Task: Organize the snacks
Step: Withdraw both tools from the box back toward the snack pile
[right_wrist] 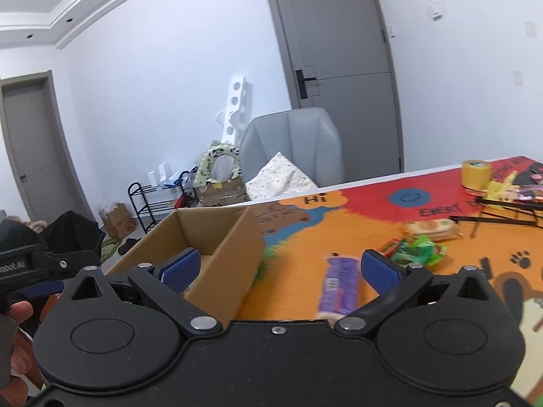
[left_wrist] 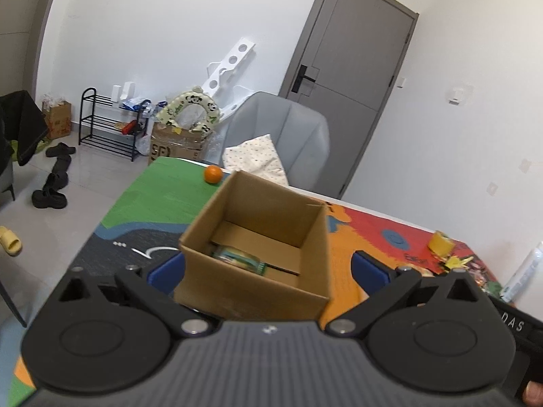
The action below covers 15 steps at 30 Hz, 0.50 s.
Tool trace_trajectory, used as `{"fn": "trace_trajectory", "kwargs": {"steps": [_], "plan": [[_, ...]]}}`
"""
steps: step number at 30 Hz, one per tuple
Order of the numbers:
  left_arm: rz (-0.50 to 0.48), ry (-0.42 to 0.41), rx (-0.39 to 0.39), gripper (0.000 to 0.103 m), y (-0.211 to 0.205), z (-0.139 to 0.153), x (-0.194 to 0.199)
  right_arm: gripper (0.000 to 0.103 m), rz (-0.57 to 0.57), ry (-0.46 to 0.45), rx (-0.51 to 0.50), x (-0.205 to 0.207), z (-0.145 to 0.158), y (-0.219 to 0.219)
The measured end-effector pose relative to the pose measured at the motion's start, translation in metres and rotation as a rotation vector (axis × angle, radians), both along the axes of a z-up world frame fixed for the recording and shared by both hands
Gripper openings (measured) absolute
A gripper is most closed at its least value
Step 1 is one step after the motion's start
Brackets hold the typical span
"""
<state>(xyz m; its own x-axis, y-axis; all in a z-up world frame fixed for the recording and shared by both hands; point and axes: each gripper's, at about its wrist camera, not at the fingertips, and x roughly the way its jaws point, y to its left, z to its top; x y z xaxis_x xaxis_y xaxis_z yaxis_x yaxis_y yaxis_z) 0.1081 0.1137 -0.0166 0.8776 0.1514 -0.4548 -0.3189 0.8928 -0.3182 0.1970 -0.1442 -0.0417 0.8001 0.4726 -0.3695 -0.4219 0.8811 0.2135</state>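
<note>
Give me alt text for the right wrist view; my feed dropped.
The right claw hangs open and empty over a colourful table mat, with the open cardboard box at its left and a purple snack packet lying between its fingers' line. Green and beige snack packs and yellow tape sit farther right.

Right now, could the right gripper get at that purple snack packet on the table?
Probably yes. The right gripper is open and empty, and the purple snack packet lies flat between its fingers with nothing on top; the cardboard box sits off to the side.

I see the box (left_wrist: 258,237) on the counter (left_wrist: 152,203), one packet (left_wrist: 239,259) inside it; right of the box lie loose snacks (right_wrist: 341,285), the tape roll (right_wrist: 476,174) beyond them.
</note>
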Motion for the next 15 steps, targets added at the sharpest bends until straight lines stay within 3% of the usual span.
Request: {"fn": "trace_trajectory", "kwargs": {"steps": [15], "plan": [[-0.096,0.003,0.056,0.103,-0.070,0.003,-0.015,0.103,-0.051,0.039,-0.004,-0.026,-0.009,-0.073]]}}
